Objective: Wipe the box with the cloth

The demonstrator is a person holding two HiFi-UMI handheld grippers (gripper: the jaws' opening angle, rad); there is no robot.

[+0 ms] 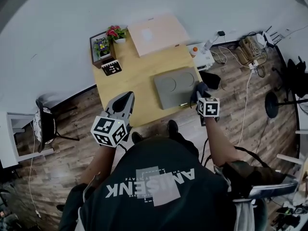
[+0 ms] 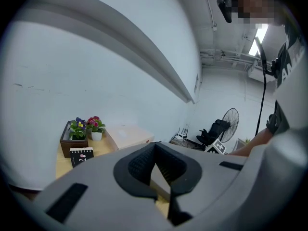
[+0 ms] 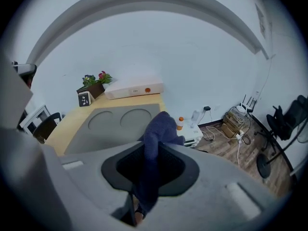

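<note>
While your right gripper (image 1: 201, 96) sits at the right edge of the grey box (image 1: 174, 87), its fingers are clamped on the dark blue cloth (image 1: 200, 87). In the right gripper view the cloth (image 3: 161, 127) runs as a strip between the fingers and bunches up past their tips, just over the near right part of the box (image 3: 111, 124). You cannot tell from any view whether the cloth actually touches the box.

The box lies flat on the yellow wooden surface (image 1: 132, 85), right of centre in the head view, with two round recesses showing in its top.

Your left gripper (image 1: 123, 102) is at the lower left edge of the surface, well apart from the box. In the left gripper view its fingers (image 2: 139, 166) meet at the tips with nothing between them.

In the upper left of the head view, at the far side of the surface, stand potted flowers (image 1: 111, 36) in a wooden tray (image 1: 94, 49), with a small black card (image 1: 111, 68) just in front of them. A pale flat carton (image 1: 158, 33) lies to their right.
</note>
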